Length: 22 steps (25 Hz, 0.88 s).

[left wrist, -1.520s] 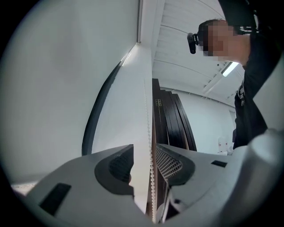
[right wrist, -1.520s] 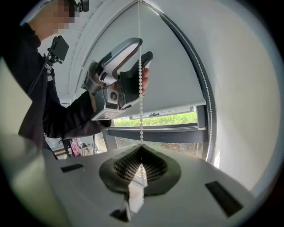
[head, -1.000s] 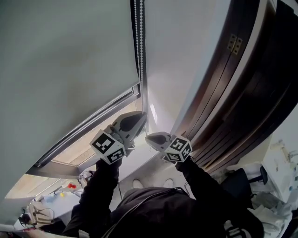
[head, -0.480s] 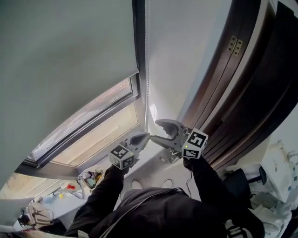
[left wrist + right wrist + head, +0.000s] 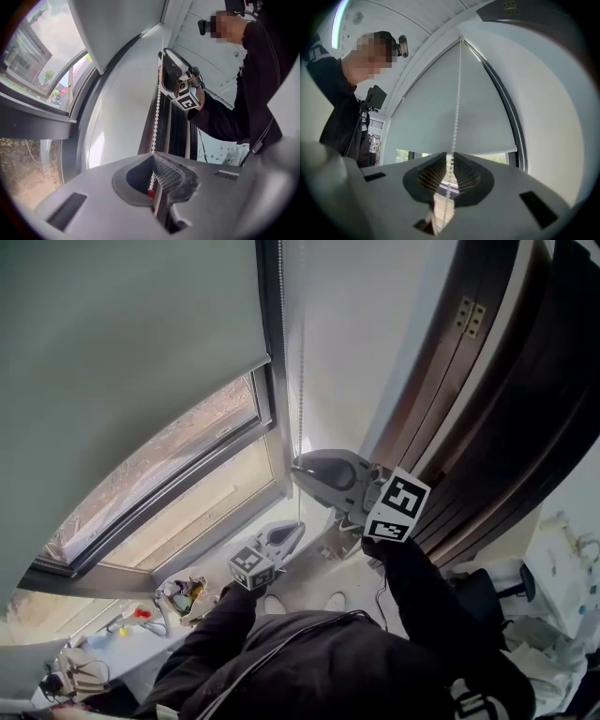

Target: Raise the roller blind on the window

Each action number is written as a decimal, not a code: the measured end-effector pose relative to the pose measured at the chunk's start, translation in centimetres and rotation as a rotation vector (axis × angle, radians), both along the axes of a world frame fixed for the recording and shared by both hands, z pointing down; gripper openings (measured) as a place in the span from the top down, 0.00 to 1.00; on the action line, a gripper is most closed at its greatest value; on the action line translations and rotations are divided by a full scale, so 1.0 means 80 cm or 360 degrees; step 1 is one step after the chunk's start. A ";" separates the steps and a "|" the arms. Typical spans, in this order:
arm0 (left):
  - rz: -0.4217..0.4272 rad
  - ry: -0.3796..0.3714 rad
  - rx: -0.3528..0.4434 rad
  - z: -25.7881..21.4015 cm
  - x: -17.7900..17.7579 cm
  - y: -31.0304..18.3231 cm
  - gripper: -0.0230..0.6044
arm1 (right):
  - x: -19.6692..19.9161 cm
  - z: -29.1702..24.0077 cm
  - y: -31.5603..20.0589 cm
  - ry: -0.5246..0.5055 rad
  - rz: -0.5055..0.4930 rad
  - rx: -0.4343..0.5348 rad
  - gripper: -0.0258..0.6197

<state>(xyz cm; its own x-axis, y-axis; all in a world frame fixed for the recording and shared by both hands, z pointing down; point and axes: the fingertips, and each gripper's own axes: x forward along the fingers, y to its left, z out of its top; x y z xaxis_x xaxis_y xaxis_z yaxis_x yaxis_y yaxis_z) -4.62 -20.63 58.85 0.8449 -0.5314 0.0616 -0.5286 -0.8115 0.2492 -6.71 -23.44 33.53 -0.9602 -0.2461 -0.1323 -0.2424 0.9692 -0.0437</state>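
The grey roller blind (image 5: 122, 343) covers the upper window, its bottom bar slanting across the glass. Its white bead chain (image 5: 300, 381) hangs beside the frame. My left gripper (image 5: 296, 528) is low, shut on the bead chain (image 5: 157, 112), with a red connector bead (image 5: 150, 192) showing between its pads. My right gripper (image 5: 296, 465) is higher up the same chain. Its jaws are closing with the chain (image 5: 456, 108) running between the pads (image 5: 464, 174), a narrow gap still showing. The blind (image 5: 440, 117) fills the right gripper view above.
A dark window frame (image 5: 267, 409) borders the glass. A dark wooden door frame (image 5: 487, 399) with a brass hinge (image 5: 472, 317) stands to the right. Small clutter (image 5: 183, 596) lies on the sill at lower left. The white wall (image 5: 366, 334) is behind the chain.
My left gripper has moved down holding the chain, and the blind's bottom edge has risen. My right gripper opened, moved up the chain and is narrowing around it.
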 end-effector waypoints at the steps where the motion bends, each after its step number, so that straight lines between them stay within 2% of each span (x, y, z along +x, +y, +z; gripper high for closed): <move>1: 0.0006 -0.0001 0.0004 0.001 0.000 0.002 0.95 | 0.001 -0.002 -0.002 0.0013 0.0024 0.0017 0.93; 8: -0.0027 -0.0034 0.0055 0.001 -0.013 0.005 0.95 | -0.003 0.000 -0.012 0.0060 0.0044 -0.0007 0.95; 11: -0.0069 -0.0001 0.0070 -0.010 -0.028 0.004 0.94 | -0.002 0.002 -0.015 0.0035 0.0072 -0.0007 0.95; 13: -0.0143 0.0062 0.0099 -0.035 -0.047 -0.003 0.92 | 0.001 0.006 -0.017 0.0025 0.0084 -0.0011 0.95; 16: -0.0210 0.0129 0.0224 -0.095 -0.071 -0.022 0.92 | 0.000 0.025 -0.021 0.0084 0.0099 -0.0023 0.95; 18: -0.0190 0.0157 0.0303 -0.139 -0.077 -0.030 0.84 | -0.005 0.053 -0.020 0.0133 0.0093 -0.0067 0.95; 22: -0.0115 0.0202 0.0435 -0.214 -0.073 -0.035 0.78 | -0.019 0.141 -0.010 0.0292 0.0057 -0.0197 0.95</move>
